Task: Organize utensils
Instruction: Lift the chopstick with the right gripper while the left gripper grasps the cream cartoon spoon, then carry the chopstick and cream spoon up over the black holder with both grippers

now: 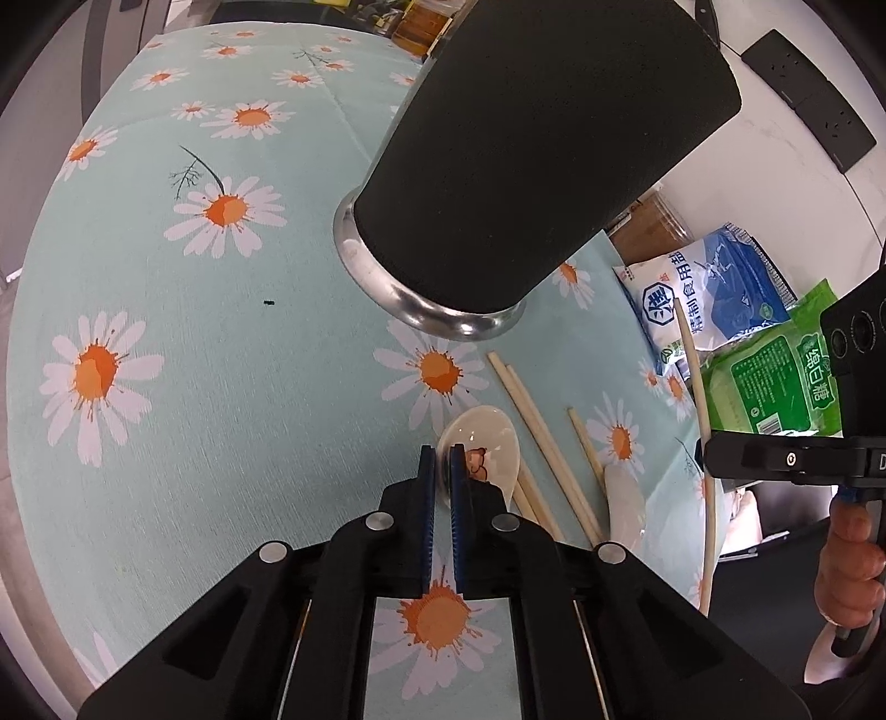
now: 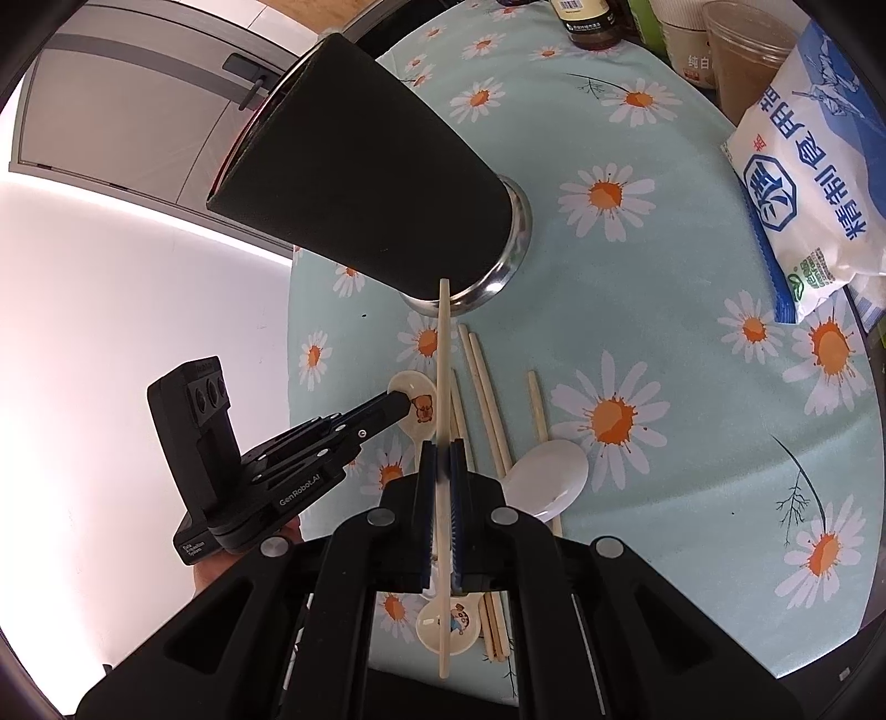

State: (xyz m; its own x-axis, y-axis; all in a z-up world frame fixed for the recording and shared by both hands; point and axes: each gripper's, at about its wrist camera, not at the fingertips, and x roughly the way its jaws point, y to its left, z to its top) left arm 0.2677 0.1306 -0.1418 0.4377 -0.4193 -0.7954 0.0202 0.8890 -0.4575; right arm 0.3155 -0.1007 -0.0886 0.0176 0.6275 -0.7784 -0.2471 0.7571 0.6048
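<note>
— Item one?
— Cream spoon (image 1: 480, 454) with a small bear print, lying on the tabletop (image 1: 221, 343) just below the holder. The left gripper (image 1: 442, 471) has its blue fingers (image 1: 427, 487) closed on the edge of the bowl.

— Item two?
— One pale chopstick (image 2: 443, 443), off the cloth, clamped between the fingers of the right gripper (image 2: 442, 476); its far tip points at the holder's base.

— Loose pieces?
— Several chopsticks (image 2: 487, 399) lying side by side near the middle, a plain white spoon (image 2: 548, 479) to their right, a second printed spoon (image 2: 448, 626) nearer the table edge.

— The holder?
— Tall dark cup (image 2: 365, 177) on a shiny metal base, standing behind the utensils.

— Surroundings?
— Daisy-print cloth; a blue-and-white bag (image 2: 814, 183) at the right edge, a green packet (image 1: 775, 382) beside it, jars (image 2: 590, 22) at the back.
</note>
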